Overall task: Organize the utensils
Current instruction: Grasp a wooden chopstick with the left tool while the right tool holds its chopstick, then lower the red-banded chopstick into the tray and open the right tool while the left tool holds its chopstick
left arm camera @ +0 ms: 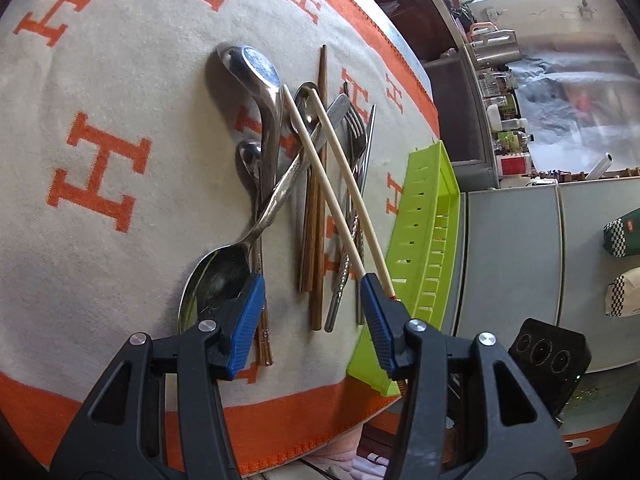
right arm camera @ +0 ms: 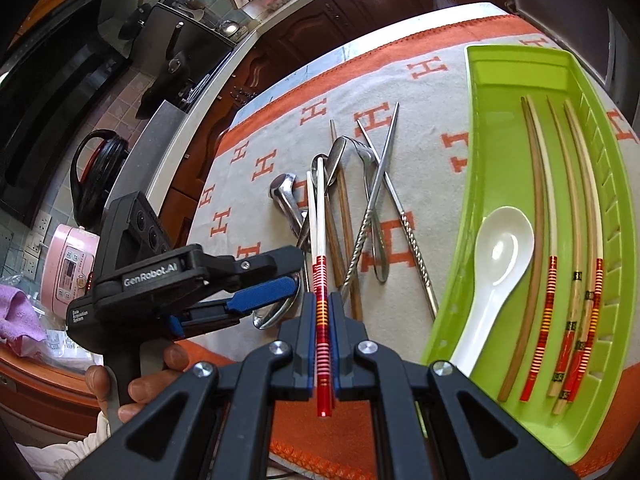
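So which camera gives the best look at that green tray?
The right wrist view: it looks down into the green tray, showing the white spoon and chopsticks inside. The left wrist view catches only its slotted side wall edge-on, contents hidden.

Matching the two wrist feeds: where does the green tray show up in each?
Left wrist: green tray seen edge-on, right of centre, beyond the utensil pile.
Right wrist: the tray fills the right side, holding a white spoon and chopsticks.
Shared landmark: orange-H cloth.
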Available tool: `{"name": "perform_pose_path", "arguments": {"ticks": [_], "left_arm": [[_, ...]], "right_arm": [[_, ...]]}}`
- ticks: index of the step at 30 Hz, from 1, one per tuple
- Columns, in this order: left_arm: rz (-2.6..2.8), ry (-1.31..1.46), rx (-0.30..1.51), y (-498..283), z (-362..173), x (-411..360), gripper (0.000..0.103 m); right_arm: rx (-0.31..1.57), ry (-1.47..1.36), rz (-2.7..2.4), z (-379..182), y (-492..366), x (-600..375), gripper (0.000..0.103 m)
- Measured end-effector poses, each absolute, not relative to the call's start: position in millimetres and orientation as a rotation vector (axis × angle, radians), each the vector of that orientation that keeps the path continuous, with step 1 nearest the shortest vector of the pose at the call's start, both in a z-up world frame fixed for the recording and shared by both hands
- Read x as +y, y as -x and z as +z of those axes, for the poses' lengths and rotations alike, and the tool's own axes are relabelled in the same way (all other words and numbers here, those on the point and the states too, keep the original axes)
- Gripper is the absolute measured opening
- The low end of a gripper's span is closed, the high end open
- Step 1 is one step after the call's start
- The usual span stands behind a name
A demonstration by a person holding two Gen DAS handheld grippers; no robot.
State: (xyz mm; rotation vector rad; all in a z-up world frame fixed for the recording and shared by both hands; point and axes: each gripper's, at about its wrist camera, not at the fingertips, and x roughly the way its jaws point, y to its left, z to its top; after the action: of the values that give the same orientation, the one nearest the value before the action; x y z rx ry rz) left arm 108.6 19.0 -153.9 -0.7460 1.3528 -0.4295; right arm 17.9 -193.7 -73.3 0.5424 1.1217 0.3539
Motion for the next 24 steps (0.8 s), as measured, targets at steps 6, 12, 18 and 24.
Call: {"name": "perform_pose_path", "arguments": {"ticks": [6,12,18,24], "left_arm": [[-0.456,0.765,1.347,-110,-151,14,0.047],[-0.491,0.784,1.323,-112,-151,5,0.022],[-0.532,0.827,1.301,-113,-153,1,0.016],[-0.566,0.852,1.251,-112,-146,6,0.0]], "right_arm": [[1.137,-0.561,0.369,-77,-19,-191,0.005],[1.138,-0.577,0.372,-79,-18,-191,0.005],[1.138,-0.593,0.373,-81,-18,-193,0.005],[1.131,-0.602,0.373,-80,-16,-194,0.005]]}}
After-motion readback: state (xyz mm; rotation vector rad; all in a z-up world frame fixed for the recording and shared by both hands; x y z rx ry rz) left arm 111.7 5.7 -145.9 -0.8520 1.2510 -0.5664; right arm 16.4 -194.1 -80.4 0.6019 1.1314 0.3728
